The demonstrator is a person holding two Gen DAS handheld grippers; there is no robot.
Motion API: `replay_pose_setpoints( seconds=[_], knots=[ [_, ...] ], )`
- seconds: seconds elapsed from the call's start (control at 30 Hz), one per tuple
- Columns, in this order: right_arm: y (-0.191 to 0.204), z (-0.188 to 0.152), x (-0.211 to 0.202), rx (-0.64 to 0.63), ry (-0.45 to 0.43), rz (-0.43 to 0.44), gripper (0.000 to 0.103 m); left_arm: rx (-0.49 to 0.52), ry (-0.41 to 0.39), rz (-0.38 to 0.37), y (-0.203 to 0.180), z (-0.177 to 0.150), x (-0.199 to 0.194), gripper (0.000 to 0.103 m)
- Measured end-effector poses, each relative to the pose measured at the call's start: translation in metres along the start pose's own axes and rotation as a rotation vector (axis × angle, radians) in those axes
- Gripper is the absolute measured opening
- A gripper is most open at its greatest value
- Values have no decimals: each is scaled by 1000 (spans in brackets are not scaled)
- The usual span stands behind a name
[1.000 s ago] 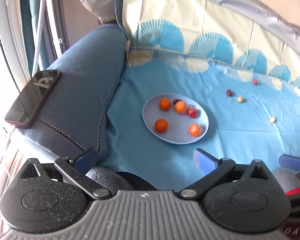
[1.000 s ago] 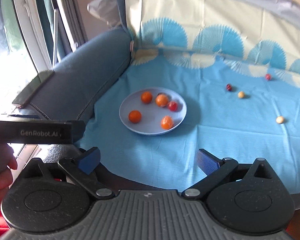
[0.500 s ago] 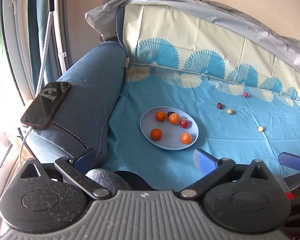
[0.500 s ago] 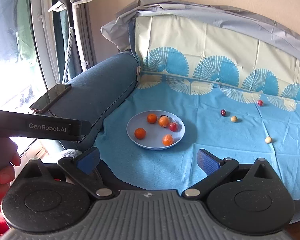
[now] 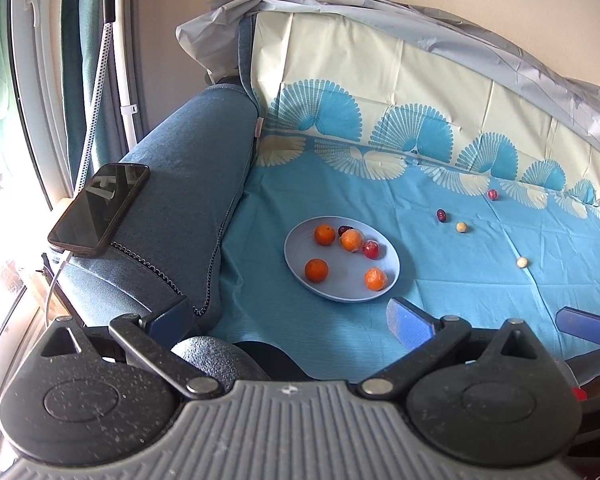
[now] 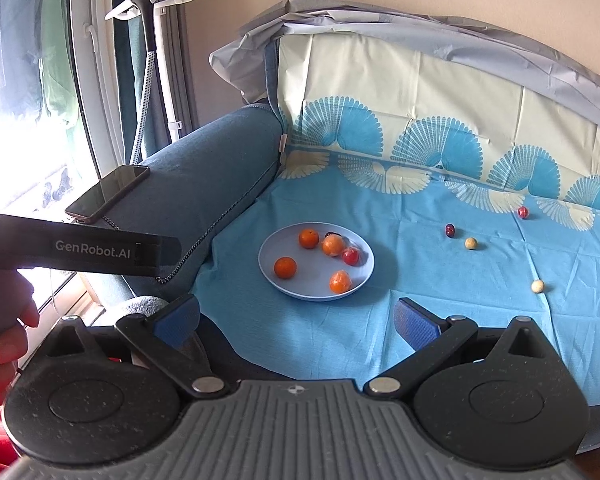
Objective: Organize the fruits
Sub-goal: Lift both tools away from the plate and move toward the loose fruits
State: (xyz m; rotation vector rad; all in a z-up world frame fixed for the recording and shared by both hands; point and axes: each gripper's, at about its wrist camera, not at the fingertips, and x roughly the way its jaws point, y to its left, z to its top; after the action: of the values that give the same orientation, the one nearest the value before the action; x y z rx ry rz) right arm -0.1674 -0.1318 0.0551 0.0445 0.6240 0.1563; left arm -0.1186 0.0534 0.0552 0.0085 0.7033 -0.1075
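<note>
A pale blue plate (image 5: 300, 258) (image 6: 272, 276) lies on the blue sheet and holds several oranges (image 5: 316, 270) (image 6: 285, 267) plus a red fruit (image 5: 371, 249) (image 6: 350, 256). Loose on the sheet to the right are two dark red fruits (image 5: 441, 215) (image 6: 449, 231) and two cream balls (image 5: 461, 227) (image 6: 471, 243). My left gripper (image 5: 288, 316) hangs open and empty near the sheet's front edge, short of the plate. My right gripper (image 6: 296, 318) is open and empty too, held back from the plate. The right gripper's blue finger (image 5: 584, 322) shows at the left wrist view's right edge.
A blue sofa armrest (image 5: 188, 184) rises left of the plate, with a black phone (image 5: 100, 210) lying on it. The patterned sofa back (image 5: 420, 92) closes the far side. A hand (image 6: 4, 344) holds the left gripper's handle (image 6: 88, 254). A garment steamer stand (image 6: 152, 52) is by the window.
Both grippers have pulled back and tilted up, so the plate and fruits look smaller and farther and more of the sofa back and wall shows. Both stayed open.
</note>
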Motion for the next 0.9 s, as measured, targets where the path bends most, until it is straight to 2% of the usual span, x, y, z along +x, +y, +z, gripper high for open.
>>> replay_pose_setpoints(
  seconds=[0.9],
  knots=[
    [3,-4,11,35,31,-5,102,12,26,-4,-2,-2,10,103]
  ],
)
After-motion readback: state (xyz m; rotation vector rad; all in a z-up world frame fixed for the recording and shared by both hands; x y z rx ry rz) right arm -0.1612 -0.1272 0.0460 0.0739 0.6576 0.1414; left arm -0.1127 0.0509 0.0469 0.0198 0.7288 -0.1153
